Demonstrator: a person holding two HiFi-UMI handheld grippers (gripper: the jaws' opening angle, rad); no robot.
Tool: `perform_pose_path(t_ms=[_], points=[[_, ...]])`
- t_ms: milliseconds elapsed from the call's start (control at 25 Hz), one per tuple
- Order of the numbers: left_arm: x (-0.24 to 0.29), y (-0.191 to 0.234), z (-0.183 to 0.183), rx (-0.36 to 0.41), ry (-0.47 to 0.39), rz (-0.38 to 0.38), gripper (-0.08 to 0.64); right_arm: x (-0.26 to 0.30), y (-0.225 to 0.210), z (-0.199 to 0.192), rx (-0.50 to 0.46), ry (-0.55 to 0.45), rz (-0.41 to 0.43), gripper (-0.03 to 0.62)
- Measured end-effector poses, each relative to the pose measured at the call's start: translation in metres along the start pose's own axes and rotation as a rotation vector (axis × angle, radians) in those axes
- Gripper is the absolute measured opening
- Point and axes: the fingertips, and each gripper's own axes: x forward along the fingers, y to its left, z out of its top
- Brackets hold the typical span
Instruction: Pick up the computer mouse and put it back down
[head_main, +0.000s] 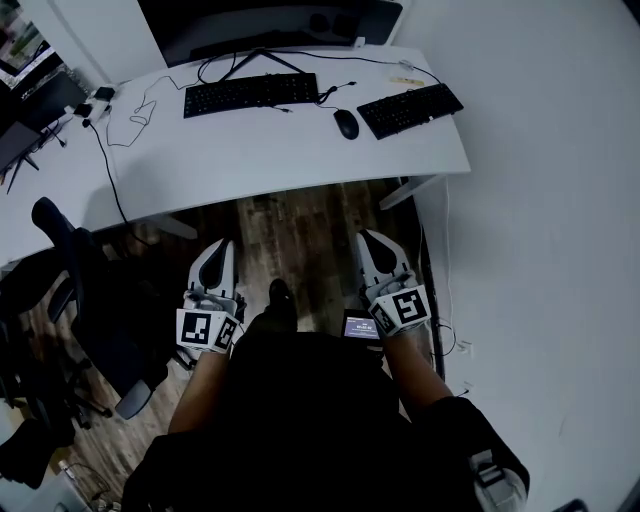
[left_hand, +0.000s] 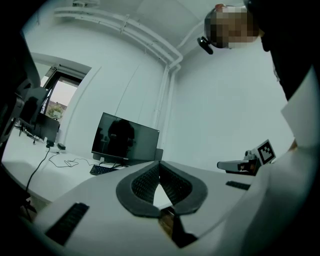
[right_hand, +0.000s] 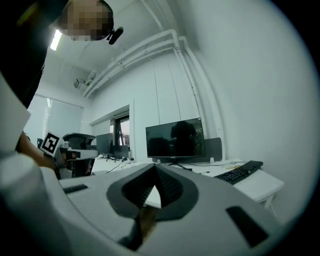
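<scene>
I hold a gripper in each hand, low in front of me, above the brown wood floor (head_main: 290, 225). My left gripper (head_main: 218, 250) has its two jaws pressed together at the tips, and there is nothing between them. My right gripper (head_main: 374, 245) is the same, with its tips together and nothing held. Each one is smooth white plastic, shaped like a pointy beak. Inside are dark, bumpy rubber pads (left_hand: 145, 182), and at the back is a cube (head_main: 205, 329) with black and white squares. Both grippers point level, toward the desk (head_main: 280, 160). The desk is flat, white and plain, with a rounded corner on the right. The computer mouse (head_main: 346, 124) is small, black and smooth, and round like an egg. It lies flat on the desk, well apart from both grippers. It sits between two black keyboards, just beside the left end of the tilted keyboard (head_main: 410, 109) on the right. The long keyboard (head_main: 250, 94) lies straight, in front of a big dark monitor (head_main: 270, 25) with a shiny flat screen. Thin black cables (head_main: 110, 170) curl on the left part of the desk, and one hangs over the edge. A black office chair (head_main: 90, 300) stands on my left.
</scene>
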Motion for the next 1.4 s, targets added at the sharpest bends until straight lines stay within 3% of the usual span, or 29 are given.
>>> perform_pose_path(t_ms=[440, 640, 1000, 1120, 1400], points=[[0.095, 0.058, 0.0, -0.055, 0.002, -0.052, -0.005, 0.099, -0.03, 0.026, -0.041, -0.004, 0.0, 0.002], [0.13, 0.075, -0.002, -0.074, 0.008, -0.049, -0.006, 0.129, -0.046, 0.019, -0.044, 0.069, 0.038, 0.008], [0.214, 0.086, -0.007, -0.059, 0.045, -0.027, -0.006, 0.194, -0.117, 0.014, -0.007, 0.099, 0.08, 0.125], [0.244, 0.089, -0.007, -0.05, 0.061, -0.022, -0.006, 0.217, -0.148, 0.014, 0.055, 0.119, 0.072, 0.237], [0.3, 0.089, -0.013, -0.038, 0.097, -0.009, -0.006, 0.253, -0.198, 0.003, 0.067, 0.19, 0.093, 0.247]])
